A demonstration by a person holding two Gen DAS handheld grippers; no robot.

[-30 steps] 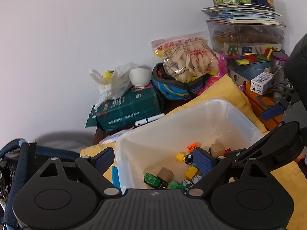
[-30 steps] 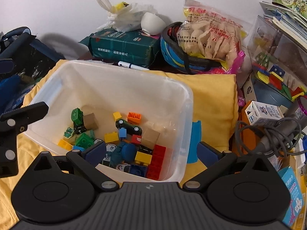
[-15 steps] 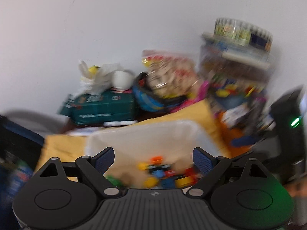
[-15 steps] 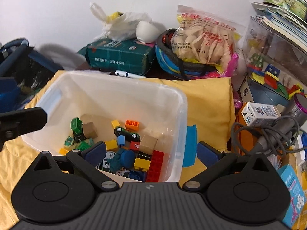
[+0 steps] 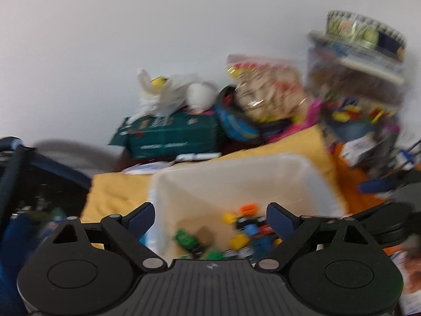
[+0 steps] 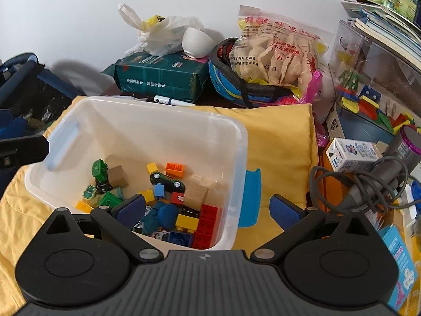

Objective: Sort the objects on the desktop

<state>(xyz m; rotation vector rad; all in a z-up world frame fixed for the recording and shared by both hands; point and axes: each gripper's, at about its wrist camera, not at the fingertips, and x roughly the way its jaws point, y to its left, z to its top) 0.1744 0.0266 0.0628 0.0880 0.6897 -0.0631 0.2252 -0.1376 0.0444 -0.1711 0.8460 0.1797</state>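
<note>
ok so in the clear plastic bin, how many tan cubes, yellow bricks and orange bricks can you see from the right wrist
tan wooden cubes: 2
yellow plastic bricks: 4
orange plastic brick: 1
total: 7 visible in the clear plastic bin

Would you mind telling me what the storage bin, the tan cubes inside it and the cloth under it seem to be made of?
The storage bin looks like translucent, smooth plastic: its contents show faintly through the walls. The tan cubes appear to be matte unpainted wood or cardboard; the look leaves it open. The yellow cloth seems to be soft woven fabric, as it folds and wrinkles.
</note>
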